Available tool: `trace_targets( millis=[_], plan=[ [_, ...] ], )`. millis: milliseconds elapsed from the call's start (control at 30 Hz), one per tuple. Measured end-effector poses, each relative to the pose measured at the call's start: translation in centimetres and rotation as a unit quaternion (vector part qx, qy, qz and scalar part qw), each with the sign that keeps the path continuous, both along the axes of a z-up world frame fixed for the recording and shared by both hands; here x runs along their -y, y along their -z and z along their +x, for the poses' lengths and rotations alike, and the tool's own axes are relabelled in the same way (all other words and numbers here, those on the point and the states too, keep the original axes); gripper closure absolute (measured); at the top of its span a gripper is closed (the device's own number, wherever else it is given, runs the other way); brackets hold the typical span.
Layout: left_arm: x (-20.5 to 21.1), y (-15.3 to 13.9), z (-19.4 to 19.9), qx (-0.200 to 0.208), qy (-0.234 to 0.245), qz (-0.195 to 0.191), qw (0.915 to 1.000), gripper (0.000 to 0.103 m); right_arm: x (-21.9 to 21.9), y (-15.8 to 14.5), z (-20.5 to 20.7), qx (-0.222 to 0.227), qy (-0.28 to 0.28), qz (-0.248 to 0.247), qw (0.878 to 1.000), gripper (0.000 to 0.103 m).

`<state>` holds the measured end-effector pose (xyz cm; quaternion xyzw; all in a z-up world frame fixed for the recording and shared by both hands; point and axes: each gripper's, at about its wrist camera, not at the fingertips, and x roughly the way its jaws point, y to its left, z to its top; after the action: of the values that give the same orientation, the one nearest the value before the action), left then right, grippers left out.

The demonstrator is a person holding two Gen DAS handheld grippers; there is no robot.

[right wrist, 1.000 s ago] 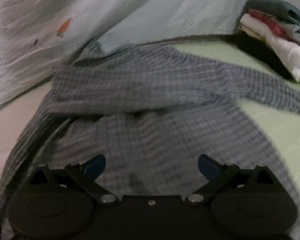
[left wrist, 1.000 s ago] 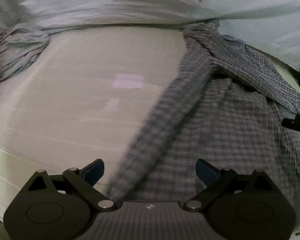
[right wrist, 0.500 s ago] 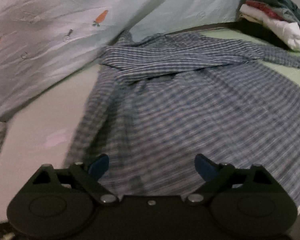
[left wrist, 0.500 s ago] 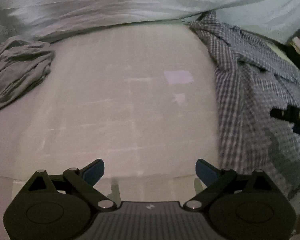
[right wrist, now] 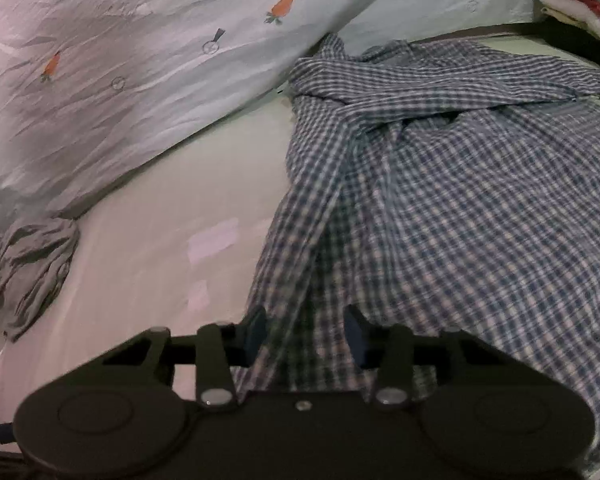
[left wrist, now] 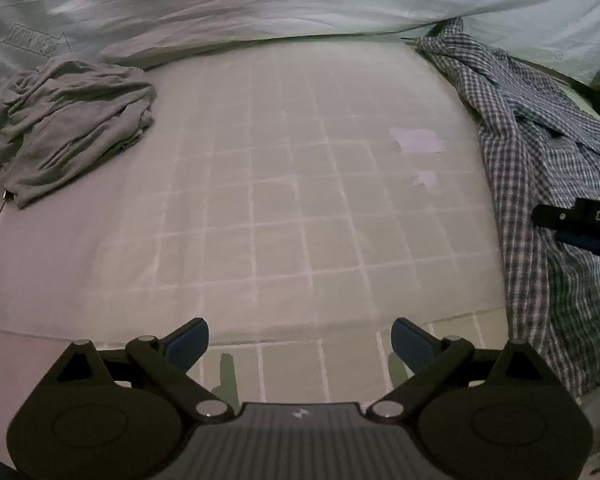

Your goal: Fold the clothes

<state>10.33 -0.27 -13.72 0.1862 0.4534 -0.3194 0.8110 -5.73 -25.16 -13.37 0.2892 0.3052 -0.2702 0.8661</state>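
Checked bedsheet (left wrist: 280,208) fills left view; left tongs (left wrist: 300,340) wide, empty; right tongs (right wrist: 306,336) closing around plaid shirt (right wrist: 460,208) hem.

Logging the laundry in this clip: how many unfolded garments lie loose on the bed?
2. A checked shirt is spread over the right side of the bed, and a crumpled grey garment sits at the far left by the duvet. The folded stack at the far right isn't counted; more may be hidden.
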Motion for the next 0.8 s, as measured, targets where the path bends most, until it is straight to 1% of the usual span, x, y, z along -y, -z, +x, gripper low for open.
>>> trace_targets(
  millis=[133,167,200,233,267,367,567,667,800],
  plan=[
    [-0.3,0.1,0.0,-0.001,-0.003,0.001,1.0,0.006,-0.4,0.6,0.7,0.004,-0.019,0.031,0.999,0.061],
    [-0.4,0.0,0.0,-0.001,-0.005,0.001,1.0,0.006,-0.5,0.8,0.9,0.005,-0.027,0.036,0.999,0.065],
    [-0.5,0.0,0.1,-0.001,-0.007,0.0,1.0,0.006,-0.6,0.8,1.1,0.005,-0.035,0.038,0.999,0.075],
    [-0.5,0.0,0.1,-0.001,-0.009,0.0,1.0,0.006,-0.7,0.8,1.2,0.008,-0.043,0.04,0.998,0.082],
    [-0.5,0.0,0.2,-0.002,-0.013,-0.001,0.9999,0.006,-0.8,0.8,1.2,0.009,-0.047,0.039,0.998,0.095],
    [-0.3,0.0,0.1,-0.003,-0.018,-0.002,0.9998,0.006,-0.5,0.4,0.8,0.019,-0.053,0.035,0.998,0.098],
    [1.9,-0.2,-0.6,-0.007,-0.005,-0.009,0.9999,0.006,1.1,-0.6,-1.3,0.037,-0.054,0.035,0.997,0.099],
    [4.1,-0.3,-1.6,-0.012,0.002,-0.017,0.9998,0.006,2.4,-1.0,-2.5,0.039,-0.052,0.033,0.997,0.099],
    [8.4,-0.2,-3.8,-0.024,0.017,-0.025,0.9993,0.006,4.8,-1.6,-4.9,0.032,-0.06,0.016,0.998,0.099]
  ],
)
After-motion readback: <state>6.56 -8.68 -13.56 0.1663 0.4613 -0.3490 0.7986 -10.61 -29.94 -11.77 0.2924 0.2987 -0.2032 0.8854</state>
